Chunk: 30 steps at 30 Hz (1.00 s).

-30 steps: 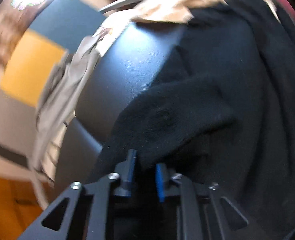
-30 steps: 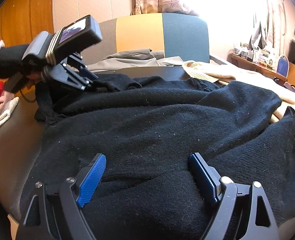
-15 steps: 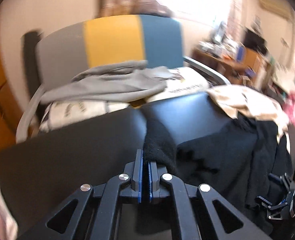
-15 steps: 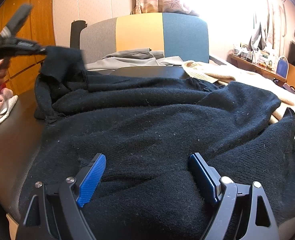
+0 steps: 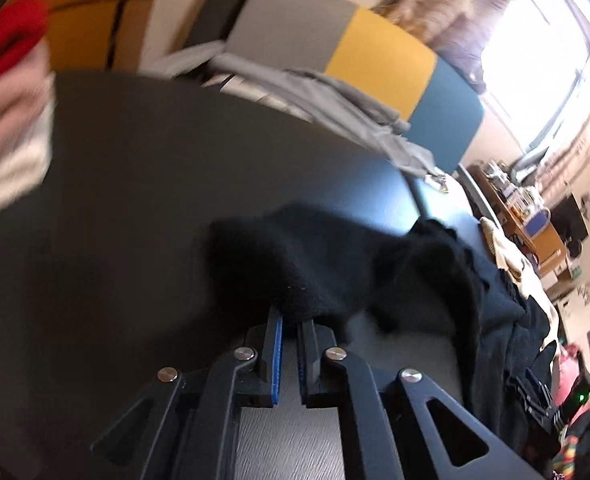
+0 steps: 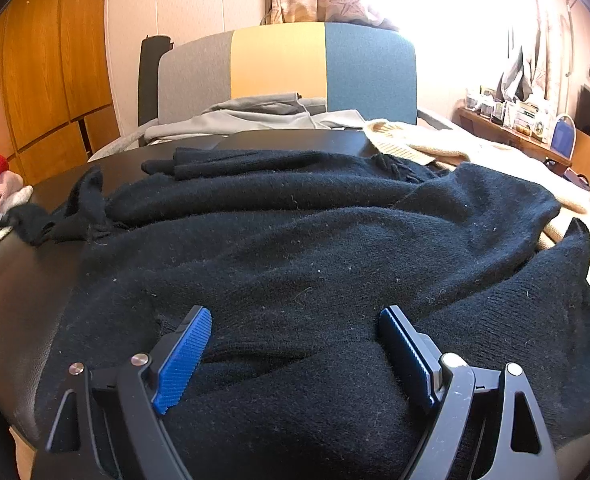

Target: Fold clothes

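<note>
Crosswise: black sweater (image 6: pixel 315 248) spread left-right | left gripper (image 5: pixel 289 320) pinching its edge | right gripper (image 6: pixel 295 340) spread wide, empty

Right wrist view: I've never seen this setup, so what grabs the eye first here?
The big black sweater spread over the dark table fills most of the view, with the right gripper standing open over its near edge. Behind it stands a chair striped grey, yellow and blue, with grey clothes piled on its seat.
</note>
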Motion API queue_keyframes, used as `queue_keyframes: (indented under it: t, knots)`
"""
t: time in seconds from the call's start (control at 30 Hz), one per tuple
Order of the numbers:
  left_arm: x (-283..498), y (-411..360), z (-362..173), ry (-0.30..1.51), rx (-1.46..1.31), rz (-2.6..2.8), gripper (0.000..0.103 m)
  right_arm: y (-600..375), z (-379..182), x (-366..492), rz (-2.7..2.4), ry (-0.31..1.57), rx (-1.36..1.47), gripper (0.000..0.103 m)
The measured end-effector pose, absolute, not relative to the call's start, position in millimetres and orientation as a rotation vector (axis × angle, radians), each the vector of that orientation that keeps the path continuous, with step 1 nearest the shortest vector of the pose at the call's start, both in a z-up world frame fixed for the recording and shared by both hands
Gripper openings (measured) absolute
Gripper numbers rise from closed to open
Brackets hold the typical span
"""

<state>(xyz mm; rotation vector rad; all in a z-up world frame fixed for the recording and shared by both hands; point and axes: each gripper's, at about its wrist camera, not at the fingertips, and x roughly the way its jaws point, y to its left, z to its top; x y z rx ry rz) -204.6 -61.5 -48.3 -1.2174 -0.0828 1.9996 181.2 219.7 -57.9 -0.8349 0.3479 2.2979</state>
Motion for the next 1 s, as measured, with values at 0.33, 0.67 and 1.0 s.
queue_keyframes:
  t: [0.33, 0.67, 1.0]
  knots:
    - [-148, -86, -9, -0.119, -0.934, 2.079, 0.025, 255, 0, 197, 2.334, 0.348, -0.888, 0.004]
    - [-62, 56, 9, 0.14, -0.845, 1.725, 0.03, 329, 54, 241, 2.277, 0.424, -0.897, 0.037]
    - [-1, 144, -45, 0.535, -0.895, 1.655, 0.036, 232, -36, 152, 2.347, 0.301, -1.252, 0.08]
